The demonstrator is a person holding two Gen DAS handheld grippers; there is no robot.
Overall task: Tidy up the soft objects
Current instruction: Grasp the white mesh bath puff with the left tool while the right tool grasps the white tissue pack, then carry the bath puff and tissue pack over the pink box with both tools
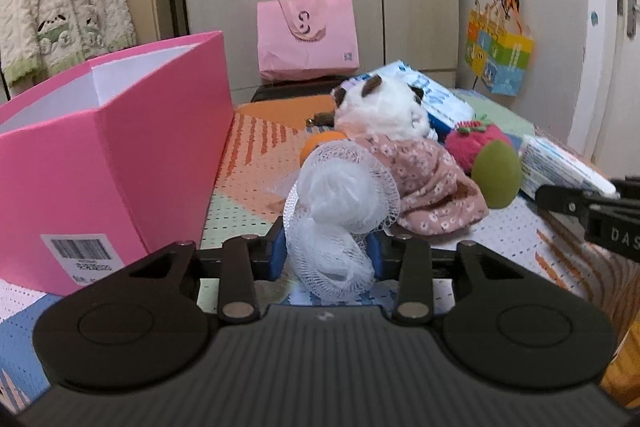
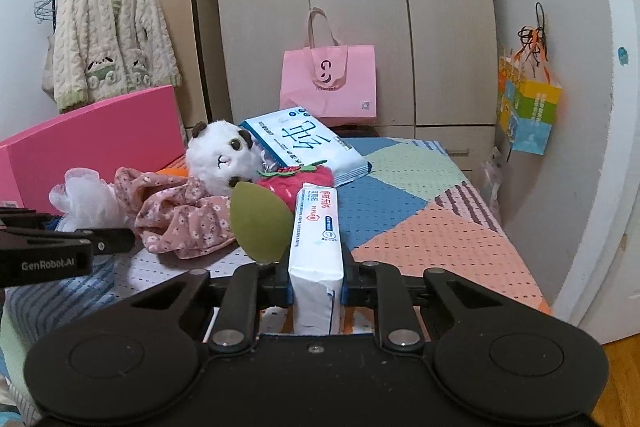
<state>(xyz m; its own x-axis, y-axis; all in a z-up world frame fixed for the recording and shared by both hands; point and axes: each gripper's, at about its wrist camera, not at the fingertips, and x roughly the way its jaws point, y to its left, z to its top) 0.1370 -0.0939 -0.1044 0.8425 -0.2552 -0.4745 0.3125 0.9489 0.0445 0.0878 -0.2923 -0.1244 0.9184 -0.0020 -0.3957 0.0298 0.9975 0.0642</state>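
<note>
The left tool [image 1: 327, 251] squeezes the white net puff [image 1: 340, 215], the right tool [image 2: 316, 279] squeezes a tissue pack [image 2: 316, 247]; next, drop both into the pink box [image 1: 120, 147]

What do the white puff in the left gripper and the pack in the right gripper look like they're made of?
The puff looks like gathered nylon mesh: open netting, bunched and see-through. The pack looks like tissues in thin glossy plastic film: printed wrap, creased at the folded end.

White mesh puff [image 1: 340, 219]; glossy plastic tissue pack [image 2: 316, 259]; matt pink box [image 1: 100, 163].
</note>
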